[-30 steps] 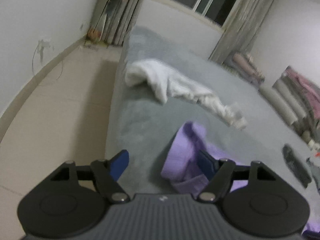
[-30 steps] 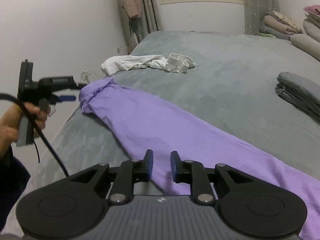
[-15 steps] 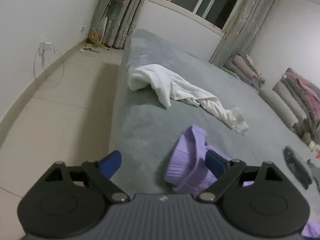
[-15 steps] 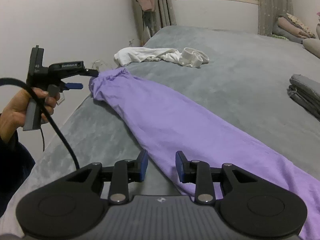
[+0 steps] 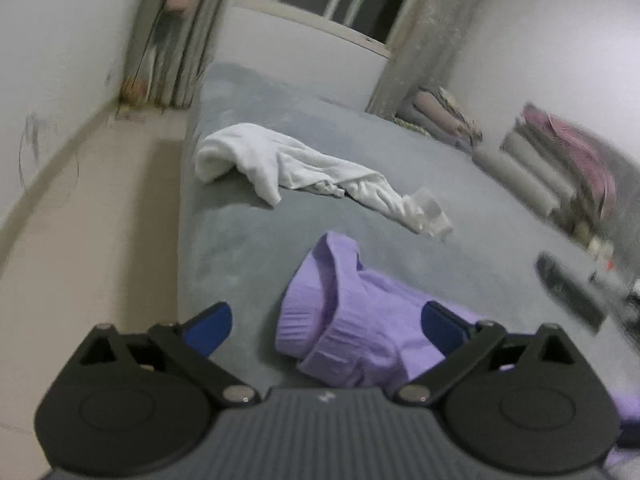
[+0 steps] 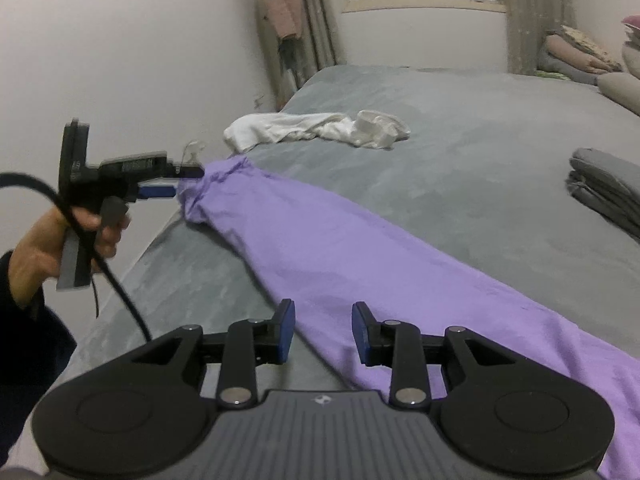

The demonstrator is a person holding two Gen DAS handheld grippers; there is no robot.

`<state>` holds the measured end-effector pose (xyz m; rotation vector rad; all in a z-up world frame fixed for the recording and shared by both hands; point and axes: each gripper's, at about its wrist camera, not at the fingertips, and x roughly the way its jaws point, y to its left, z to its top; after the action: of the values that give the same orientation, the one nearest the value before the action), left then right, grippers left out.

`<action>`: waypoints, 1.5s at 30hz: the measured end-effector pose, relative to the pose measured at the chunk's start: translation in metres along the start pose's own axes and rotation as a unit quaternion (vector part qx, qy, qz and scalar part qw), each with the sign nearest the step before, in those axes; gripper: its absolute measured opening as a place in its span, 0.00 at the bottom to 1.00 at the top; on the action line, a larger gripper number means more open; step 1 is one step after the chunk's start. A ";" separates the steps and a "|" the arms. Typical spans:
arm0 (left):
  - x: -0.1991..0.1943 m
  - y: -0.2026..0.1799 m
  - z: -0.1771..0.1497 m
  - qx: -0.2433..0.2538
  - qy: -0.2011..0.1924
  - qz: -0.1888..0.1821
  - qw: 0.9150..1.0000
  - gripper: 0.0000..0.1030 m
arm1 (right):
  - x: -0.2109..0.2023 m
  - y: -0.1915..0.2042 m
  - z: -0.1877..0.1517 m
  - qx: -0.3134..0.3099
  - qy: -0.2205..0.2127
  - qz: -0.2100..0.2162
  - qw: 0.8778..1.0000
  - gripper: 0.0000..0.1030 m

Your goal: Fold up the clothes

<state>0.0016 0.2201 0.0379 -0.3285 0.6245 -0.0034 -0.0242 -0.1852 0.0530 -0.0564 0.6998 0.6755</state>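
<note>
A long purple garment (image 6: 360, 248) lies stretched diagonally across the grey bed (image 6: 460, 152). Its ribbed end (image 5: 320, 312) sits bunched between the wide-spread blue pads of my left gripper (image 5: 326, 328), which is open and not clamping it. In the right wrist view a hand holds the left gripper (image 6: 188, 180) at the bed's left edge, its tips at that purple end. My right gripper (image 6: 324, 332) is open just over the garment's near edge, with nothing held between its pads.
A crumpled white garment (image 5: 300, 164) lies farther up the bed (image 5: 224, 220). Folded grey clothes (image 6: 608, 188) sit at the right. Rolled bedding and pillows (image 5: 540, 168) line the far right side. Floor (image 5: 92, 220) runs along the bed's left edge.
My right gripper has gone from nearly shut to open. The left gripper's fingers have spread wider, and the purple end now rests lower between them.
</note>
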 end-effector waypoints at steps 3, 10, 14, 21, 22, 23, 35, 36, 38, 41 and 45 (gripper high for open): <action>0.006 0.000 -0.004 0.001 0.022 0.012 1.000 0.48 | 0.001 0.001 0.001 0.002 -0.006 -0.004 1.000 0.29; -0.013 0.010 0.006 -0.013 -0.015 -0.025 0.999 0.21 | 0.003 0.000 0.001 0.003 -0.009 -0.014 1.000 0.13; -0.026 0.015 0.018 -0.004 -0.032 -0.041 0.999 0.21 | 0.001 -0.015 -0.004 0.006 0.012 -0.026 1.000 0.12; -0.018 0.006 0.016 0.106 0.022 -0.027 0.994 0.21 | -0.003 -0.044 -0.011 0.047 0.024 -0.054 0.997 0.12; -0.012 0.007 0.014 0.108 0.035 -0.016 0.993 0.22 | -0.007 -0.044 -0.010 0.045 0.021 -0.049 0.998 0.12; -0.010 0.009 0.014 0.099 0.043 -0.014 0.994 0.23 | -0.013 -0.042 -0.010 0.041 0.017 -0.039 0.998 0.12; -0.027 0.046 0.039 -0.023 -0.005 -0.020 1.000 0.46 | -0.030 -0.028 -0.033 -0.001 0.080 0.053 0.995 0.16; -0.026 0.043 0.038 -0.020 -0.004 -0.025 0.999 0.47 | -0.029 -0.026 -0.036 -0.005 0.090 0.059 0.994 0.20; -0.020 0.027 0.036 0.010 -0.009 -0.028 1.000 0.56 | -0.027 -0.022 -0.042 -0.010 0.105 0.061 0.993 0.24; -0.015 0.004 0.029 0.057 -0.025 -0.010 0.998 0.58 | -0.028 -0.027 -0.045 0.009 0.101 0.061 0.993 0.24; -0.013 -0.025 0.015 0.100 -0.014 -0.026 0.995 0.58 | -0.028 -0.034 -0.048 0.035 0.094 0.048 0.994 0.25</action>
<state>0.0020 0.2019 0.0642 -0.1512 0.5828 -0.1098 -0.0471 -0.2406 0.0278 -0.0216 0.9112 0.7436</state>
